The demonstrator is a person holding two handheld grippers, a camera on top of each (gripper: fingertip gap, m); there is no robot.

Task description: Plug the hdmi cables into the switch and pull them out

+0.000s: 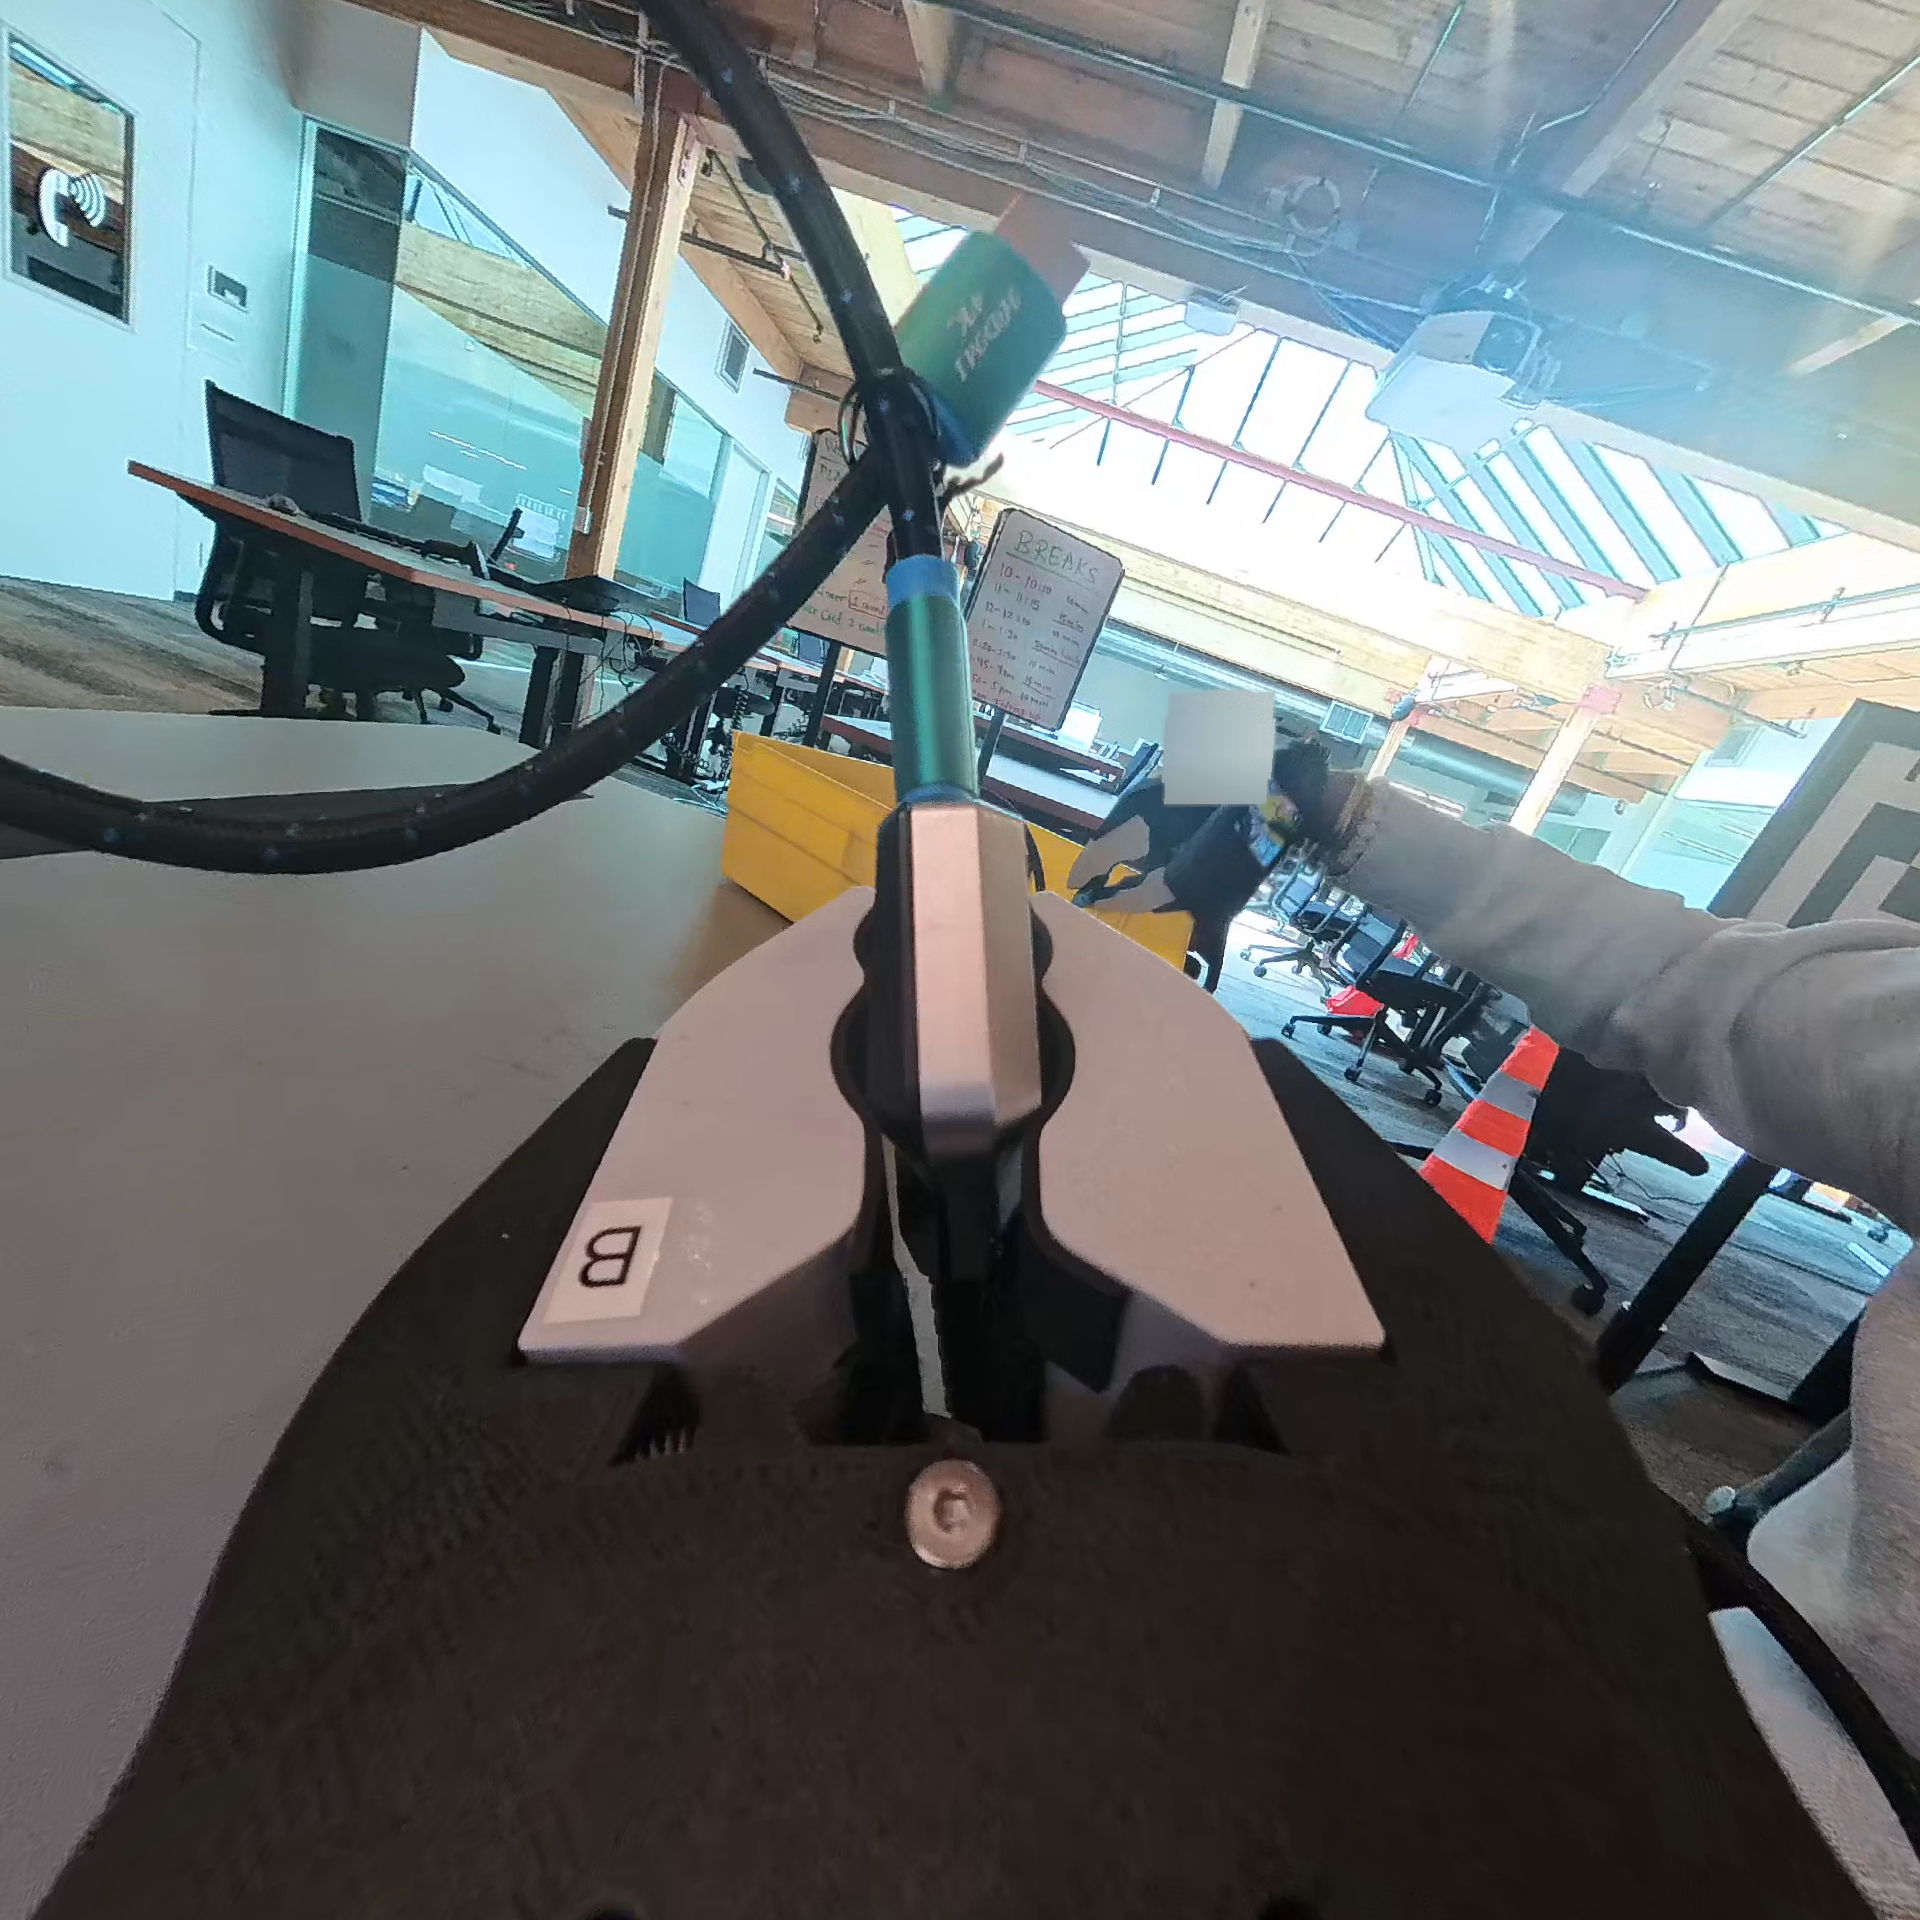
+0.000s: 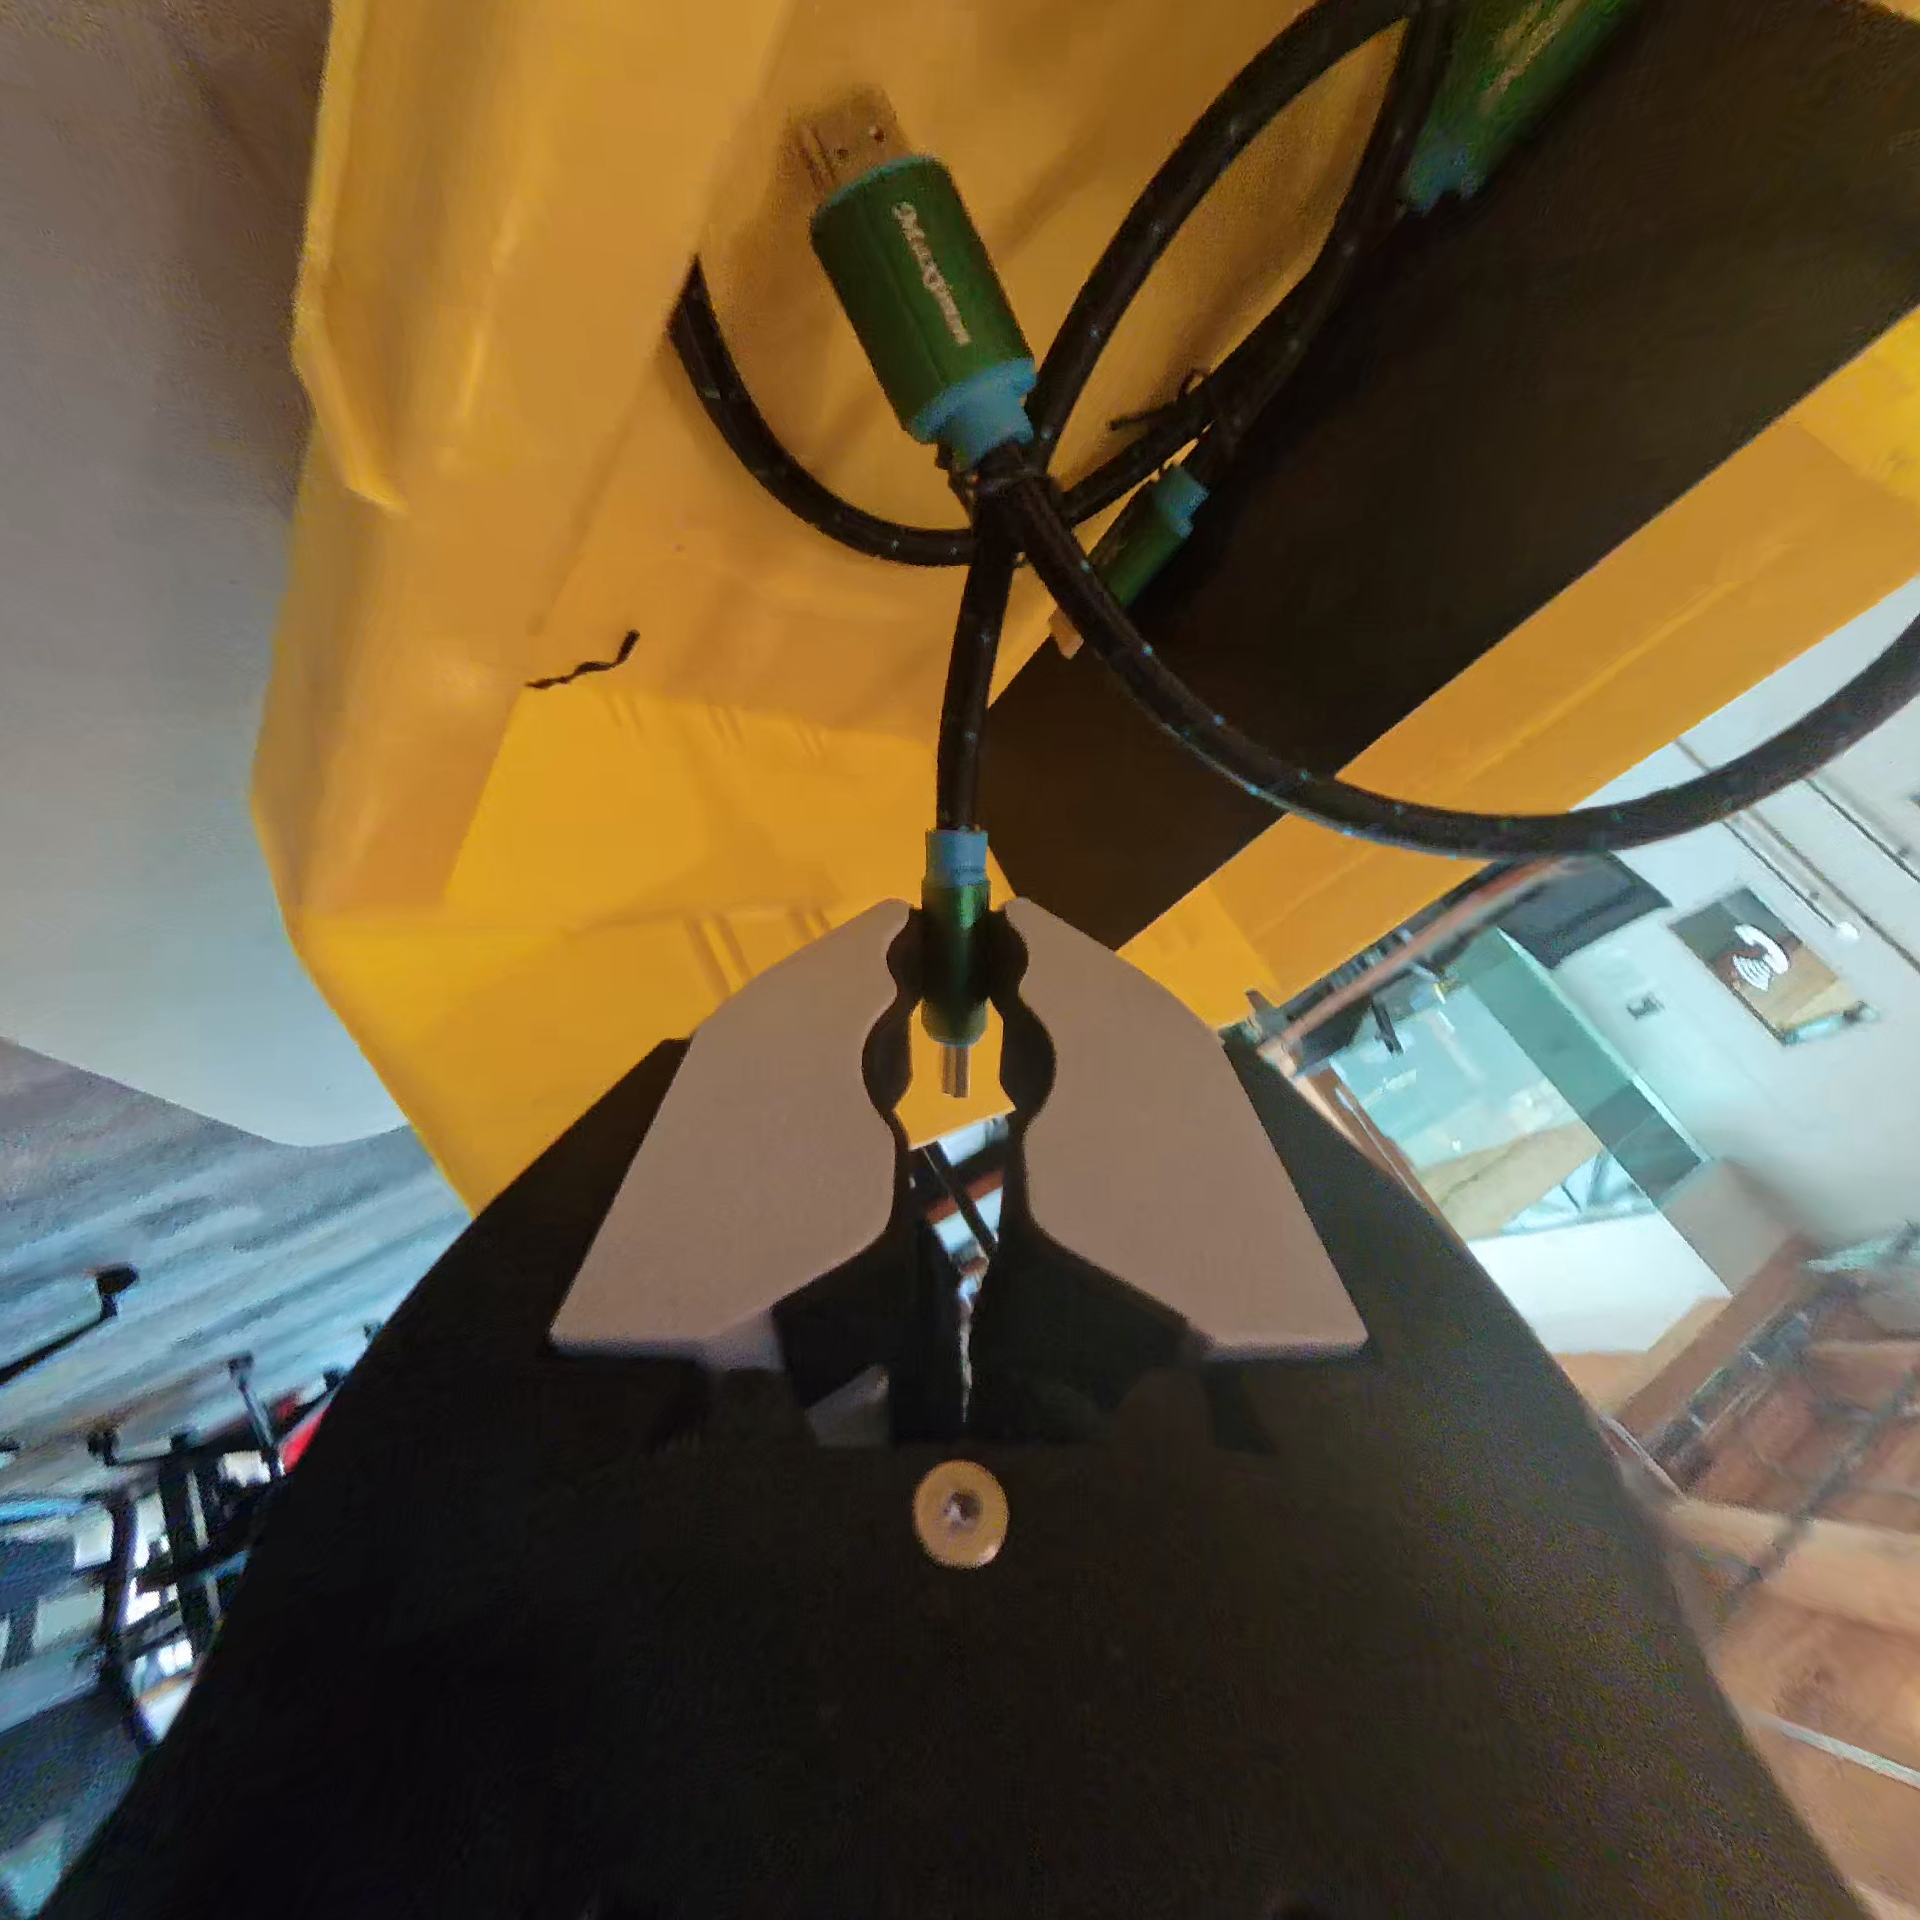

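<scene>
Left gripper (image 1: 951, 997) clamped on silver HDMI switch (image 1: 961, 987) with green plug (image 1: 933, 707) seated, right gripper (image 2: 961, 966) pinching another green HDMI plug (image 2: 958, 961) over yellow bin (image 2: 644, 644), braided cables (image 2: 1143, 665) looping, loose plug (image 2: 920, 301) nearby.

Your left gripper (image 1: 961, 935) had pale grey fingers (image 1: 748, 1174) on a black body, and between them sat the silver switch (image 1: 951, 987). The plug (image 1: 930, 707) in its far end was metallic green with a light blue collar, and its cable (image 1: 499, 800) was black braid flecked with blue. Another green plug (image 1: 977, 332) hung above it. The bin (image 1: 821, 821) at the far edge of the pale table (image 1: 312, 1039) was bright yellow. Your right gripper (image 2: 958, 977) matched (grey fingers (image 2: 758, 1164), black body) and held a green plug (image 2: 956, 966) with a blue collar over the yellow bin (image 2: 623, 790).
</scene>
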